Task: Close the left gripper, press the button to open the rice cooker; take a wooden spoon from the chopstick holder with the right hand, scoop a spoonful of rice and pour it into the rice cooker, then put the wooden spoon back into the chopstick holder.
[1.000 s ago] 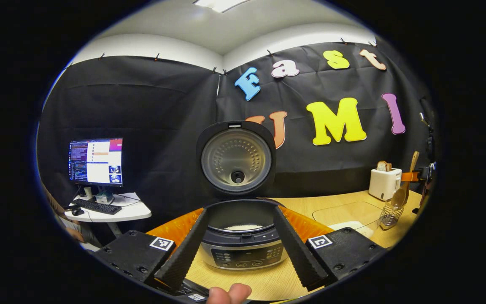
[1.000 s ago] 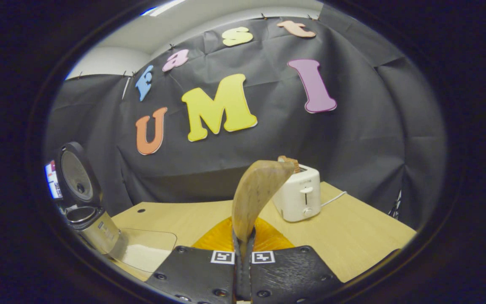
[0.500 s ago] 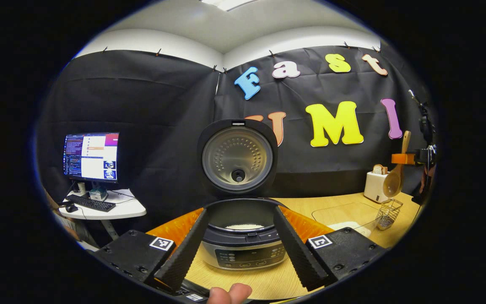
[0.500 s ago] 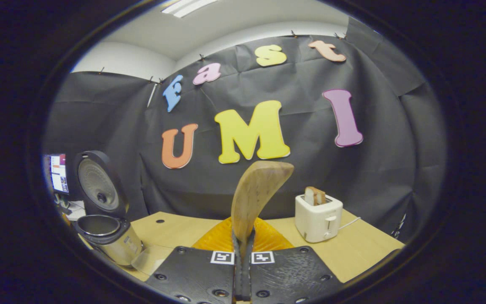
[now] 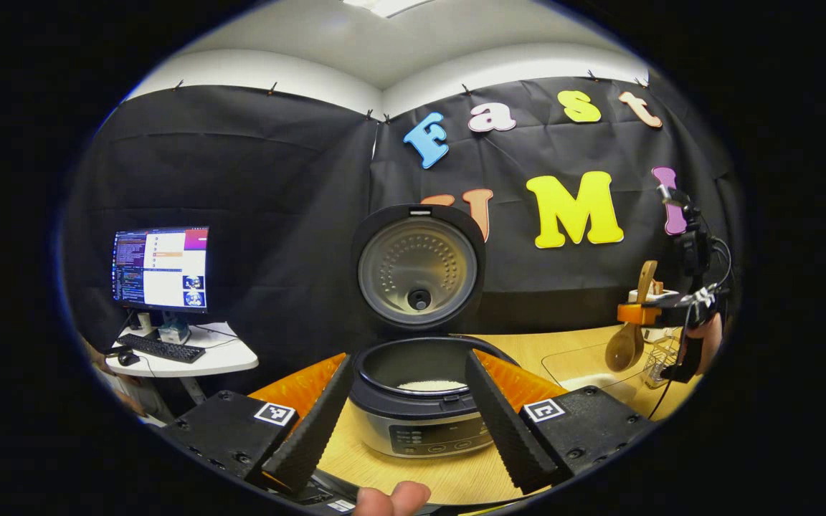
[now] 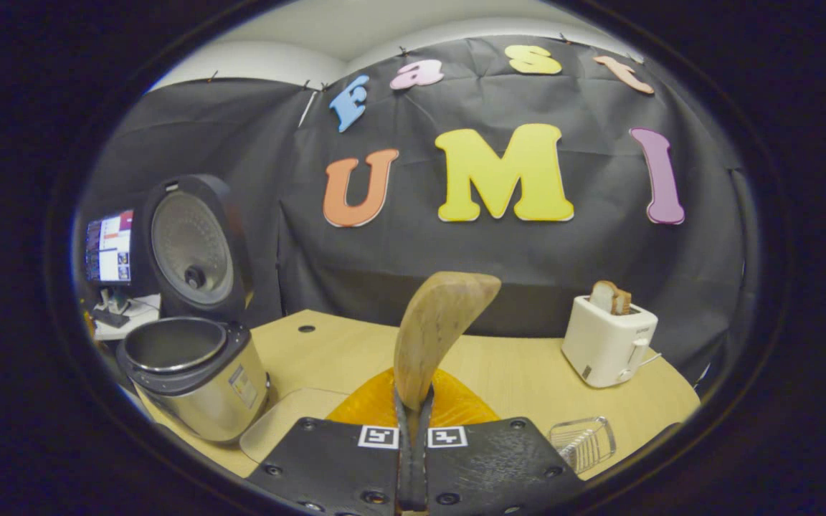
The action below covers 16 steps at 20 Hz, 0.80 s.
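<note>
Lifted clear of the wire chopstick holder [image 6: 584, 444], the pale wooden spoon [image 6: 433, 331] sits pinched in the right gripper [image 6: 413, 423], and should dip bowl-first into the clear tray's rice [image 5: 589, 380] beside the open silver rice cooker [image 6: 194, 380], while the left gripper [image 5: 406, 416] stays spread.

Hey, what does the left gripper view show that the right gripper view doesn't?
Left gripper view: white rice inside the rice cooker, its front control panel, a keyboard, the wooden spoon hanging bowl-down. Right gripper view: the spoon up close, clamped in the right gripper, and a hole in the table. Both: the open cooker, monitor, toaster, wire chopstick holder.
</note>
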Motion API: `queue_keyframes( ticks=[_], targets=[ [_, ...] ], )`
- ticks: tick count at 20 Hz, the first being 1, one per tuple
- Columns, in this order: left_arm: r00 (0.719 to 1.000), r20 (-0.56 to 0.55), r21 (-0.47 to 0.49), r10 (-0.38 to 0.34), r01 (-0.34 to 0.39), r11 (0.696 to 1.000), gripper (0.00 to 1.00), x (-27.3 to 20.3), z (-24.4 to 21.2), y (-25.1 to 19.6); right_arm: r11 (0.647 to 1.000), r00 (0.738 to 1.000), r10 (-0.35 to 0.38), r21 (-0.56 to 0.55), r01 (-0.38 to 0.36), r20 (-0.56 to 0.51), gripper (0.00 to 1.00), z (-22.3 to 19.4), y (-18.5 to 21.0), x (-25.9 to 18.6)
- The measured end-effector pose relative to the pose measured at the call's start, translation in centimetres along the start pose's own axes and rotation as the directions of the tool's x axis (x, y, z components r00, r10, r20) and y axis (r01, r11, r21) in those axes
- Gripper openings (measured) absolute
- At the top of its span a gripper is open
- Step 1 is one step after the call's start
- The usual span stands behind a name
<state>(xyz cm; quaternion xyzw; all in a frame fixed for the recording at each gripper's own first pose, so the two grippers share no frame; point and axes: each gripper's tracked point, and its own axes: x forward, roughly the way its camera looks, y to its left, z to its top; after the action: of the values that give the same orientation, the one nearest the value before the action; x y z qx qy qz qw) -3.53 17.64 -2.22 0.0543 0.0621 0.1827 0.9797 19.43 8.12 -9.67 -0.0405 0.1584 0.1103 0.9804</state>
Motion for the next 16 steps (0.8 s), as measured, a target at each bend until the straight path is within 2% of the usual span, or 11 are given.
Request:
queue_keyframes(
  ticks=[4,7,8,9,13,16],
  targets=[
    [1.000,-0.009,-0.013,0.006,-0.006,1.000,0.99,0.0,-0.1,0.7,0.994,0.997,-0.069,-0.091,0.066,-0.035,0.00,-2.3,-0.2,1.1],
    [1.000,-0.017,-0.016,0.007,-0.008,1.000,0.99,0.1,-0.2,0.8,0.986,0.995,-0.093,-0.141,0.088,-0.027,0.00,-2.7,0.1,1.6],
    [1.000,-0.018,-0.017,0.007,-0.007,1.000,0.95,0.0,-0.3,0.8,0.984,0.995,-0.096,-0.153,0.091,-0.026,0.00,-3.1,0.4,1.8],
    [1.000,-0.019,-0.016,0.006,-0.006,1.000,0.99,0.0,-0.3,0.8,0.984,0.995,-0.097,-0.153,0.091,-0.033,0.00,-3.5,0.7,2.0],
    [1.000,-0.010,-0.010,0.013,-0.013,1.000,0.99,0.0,-0.1,1.1,0.986,0.996,-0.085,-0.143,0.080,-0.033,0.00,-3.9,2.3,2.4],
    [1.000,-0.015,-0.015,0.017,-0.018,1.000,0.99,-0.2,-0.3,1.4,0.996,0.998,-0.031,-0.090,0.026,-0.055,0.00,-4.7,4.6,2.8]
  ],
)
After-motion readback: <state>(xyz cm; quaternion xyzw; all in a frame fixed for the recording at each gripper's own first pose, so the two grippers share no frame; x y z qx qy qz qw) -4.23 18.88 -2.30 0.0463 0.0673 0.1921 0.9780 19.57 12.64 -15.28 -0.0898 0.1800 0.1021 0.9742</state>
